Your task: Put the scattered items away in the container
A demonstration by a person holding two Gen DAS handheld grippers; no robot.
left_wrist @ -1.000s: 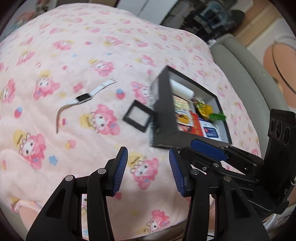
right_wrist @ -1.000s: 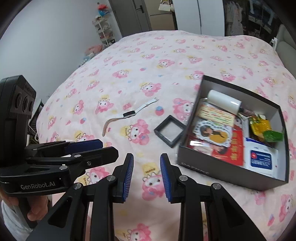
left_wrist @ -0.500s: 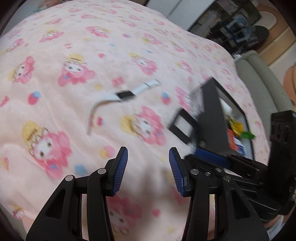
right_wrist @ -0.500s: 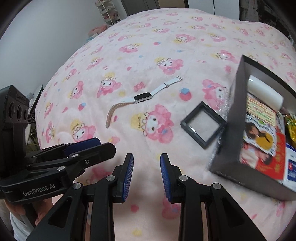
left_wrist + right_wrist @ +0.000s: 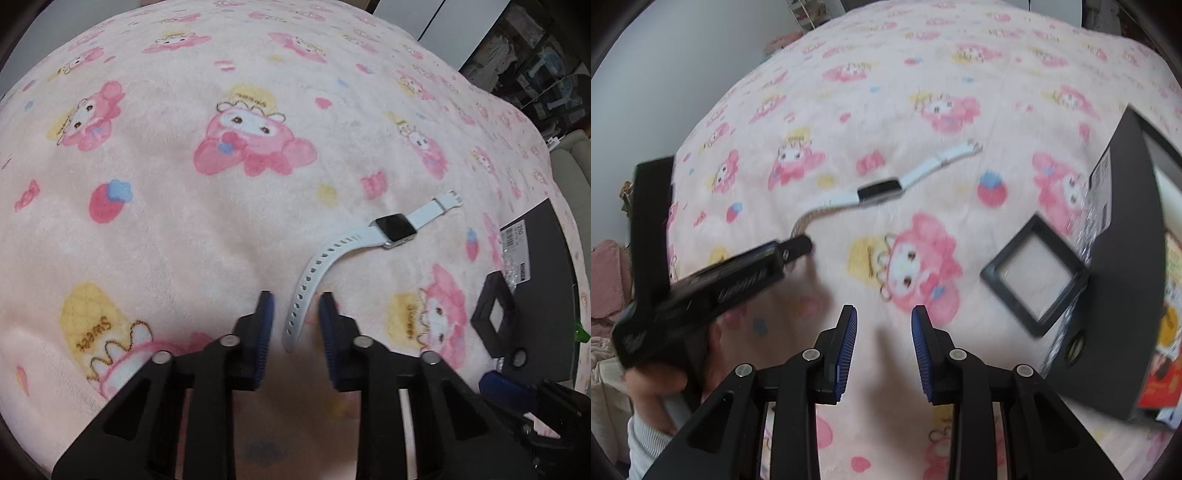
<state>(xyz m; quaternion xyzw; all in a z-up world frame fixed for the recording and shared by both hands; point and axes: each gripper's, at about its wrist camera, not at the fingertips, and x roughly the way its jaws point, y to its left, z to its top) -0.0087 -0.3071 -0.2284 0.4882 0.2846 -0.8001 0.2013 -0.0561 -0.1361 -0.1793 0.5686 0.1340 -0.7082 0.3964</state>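
A white smartwatch [image 5: 369,240] with a black face lies flat on the pink bedspread; it also shows in the right wrist view [image 5: 882,192]. My left gripper [image 5: 295,321] is open, low over the bed, with the end of the watch strap between its blue pads. In the right wrist view the left gripper [image 5: 798,245] reaches the strap end. My right gripper [image 5: 882,332] is open and empty above the bedspread. A small black square frame box [image 5: 1034,275] lies against the dark storage box [image 5: 1119,258], which holds several packets.
The pink cartoon-print bedspread [image 5: 184,184] covers the whole surface. The storage box's side [image 5: 546,288] and the small frame box [image 5: 496,315] show at the right in the left wrist view. A grey wall and clutter lie beyond the bed's left edge.
My left gripper has moved forward and down to the watch, its pads now straddling the strap end. My right gripper has moved closer to the bed, toward the frame box.
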